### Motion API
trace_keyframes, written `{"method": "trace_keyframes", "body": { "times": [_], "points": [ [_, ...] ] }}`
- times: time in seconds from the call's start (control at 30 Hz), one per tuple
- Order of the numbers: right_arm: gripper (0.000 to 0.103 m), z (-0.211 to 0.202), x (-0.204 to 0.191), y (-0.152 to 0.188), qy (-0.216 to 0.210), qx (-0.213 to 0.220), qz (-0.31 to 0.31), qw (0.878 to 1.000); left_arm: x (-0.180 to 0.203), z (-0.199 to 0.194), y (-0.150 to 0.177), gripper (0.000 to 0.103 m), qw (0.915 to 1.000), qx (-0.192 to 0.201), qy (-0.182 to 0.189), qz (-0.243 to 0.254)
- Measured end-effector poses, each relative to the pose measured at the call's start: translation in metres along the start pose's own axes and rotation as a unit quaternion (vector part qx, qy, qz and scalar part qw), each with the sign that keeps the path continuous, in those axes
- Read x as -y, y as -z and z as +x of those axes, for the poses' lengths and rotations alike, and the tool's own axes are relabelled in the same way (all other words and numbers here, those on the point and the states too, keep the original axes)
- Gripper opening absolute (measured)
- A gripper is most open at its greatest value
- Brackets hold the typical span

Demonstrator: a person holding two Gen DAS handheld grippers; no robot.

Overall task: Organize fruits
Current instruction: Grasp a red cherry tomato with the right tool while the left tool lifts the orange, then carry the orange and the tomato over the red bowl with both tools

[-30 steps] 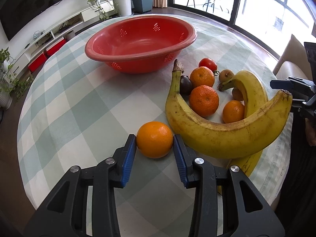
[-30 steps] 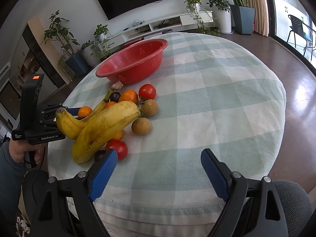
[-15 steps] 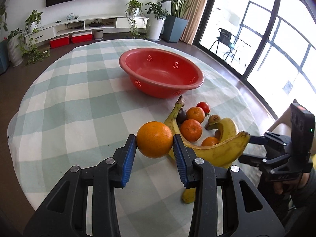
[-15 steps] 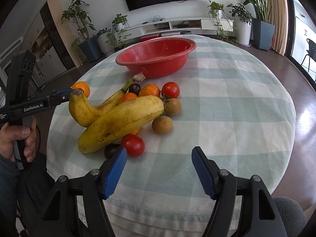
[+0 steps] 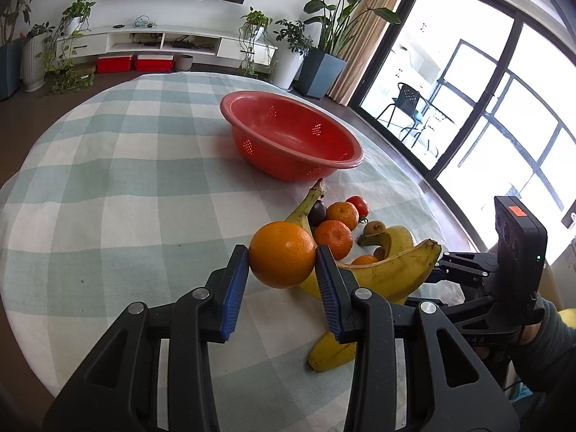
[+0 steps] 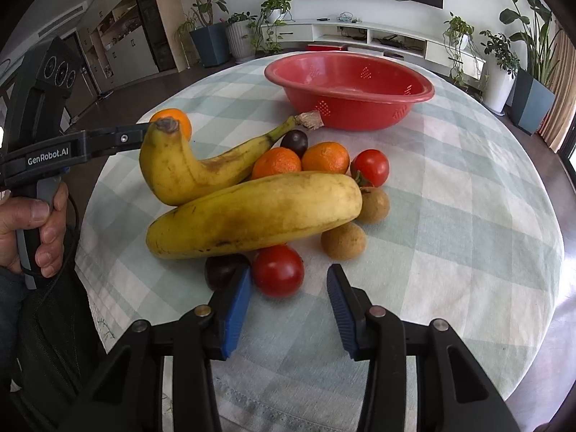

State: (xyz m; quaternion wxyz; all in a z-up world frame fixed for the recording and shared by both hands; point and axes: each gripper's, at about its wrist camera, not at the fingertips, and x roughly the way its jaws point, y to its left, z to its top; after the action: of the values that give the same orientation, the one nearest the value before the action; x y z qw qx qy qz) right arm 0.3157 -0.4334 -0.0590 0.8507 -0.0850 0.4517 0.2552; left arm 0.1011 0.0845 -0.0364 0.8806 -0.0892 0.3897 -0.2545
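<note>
My left gripper [image 5: 281, 265] is shut on a large orange [image 5: 281, 254], held above the checked cloth and short of the red bowl [image 5: 291, 136]. In the right wrist view that orange [image 6: 177, 119] shows behind a banana tip. My right gripper [image 6: 288, 289] hangs low over the near edge of the fruit pile with its jaws closing. A red tomato [image 6: 278, 270] lies between them against the left pad; the right pad stands clear of it. Two bananas [image 6: 252, 212] lie over tangerines [image 6: 325, 156], a dark plum [image 6: 222, 270] and brown round fruits [image 6: 343, 240].
The red bowl [image 6: 351, 90] holds nothing and stands behind the pile on the round table [image 6: 468, 187]. A second tomato [image 6: 370, 167] lies at the pile's right. A person's hand [image 6: 32, 230] grips the left tool. Potted plants and a low shelf line the far wall.
My left gripper lifted the orange off the cloth and rolled. The right gripper's jaws narrowed a lot and moved in toward the near tomato.
</note>
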Motion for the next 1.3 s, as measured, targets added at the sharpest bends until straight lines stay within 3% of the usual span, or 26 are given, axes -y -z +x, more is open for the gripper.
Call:
{"method": "trace_keyframes", "body": {
  "times": [0.17, 0.3, 0.67, 0.9, 1.1, 1.3],
  "points": [
    [0.044, 0.004, 0.002, -0.004, -0.012, -0.007, -0.016, 1.0, 0.0, 0.002, 0.0, 0.036, 1.0, -0.002, 0.001, 0.002],
    [0.032, 0.01, 0.005, -0.005, -0.039, -0.027, -0.014, 0.999, -0.001, 0.002, 0.0, 0.036, 1.0, -0.001, 0.001, -0.001],
    [0.031, -0.002, 0.009, 0.002, -0.056, -0.018, 0.014, 0.998, -0.001, 0.004, -0.001, 0.036, 1.0, -0.003, -0.001, 0.001],
    [0.031, -0.029, 0.04, 0.001, -0.044, 0.013, 0.069, 0.997, -0.004, 0.0, -0.003, 0.036, 1.0, 0.006, 0.0, -0.006],
    [0.031, -0.055, 0.09, -0.034, 0.011, 0.063, 0.112, 0.992, -0.007, -0.012, -0.03, 0.036, 0.9997, 0.02, -0.014, 0.005],
    [0.031, -0.056, 0.102, -0.099, 0.015, 0.109, 0.09, 0.99, -0.004, 0.008, -0.095, 0.036, 0.9975, 0.014, -0.05, 0.048]
  ]
}}
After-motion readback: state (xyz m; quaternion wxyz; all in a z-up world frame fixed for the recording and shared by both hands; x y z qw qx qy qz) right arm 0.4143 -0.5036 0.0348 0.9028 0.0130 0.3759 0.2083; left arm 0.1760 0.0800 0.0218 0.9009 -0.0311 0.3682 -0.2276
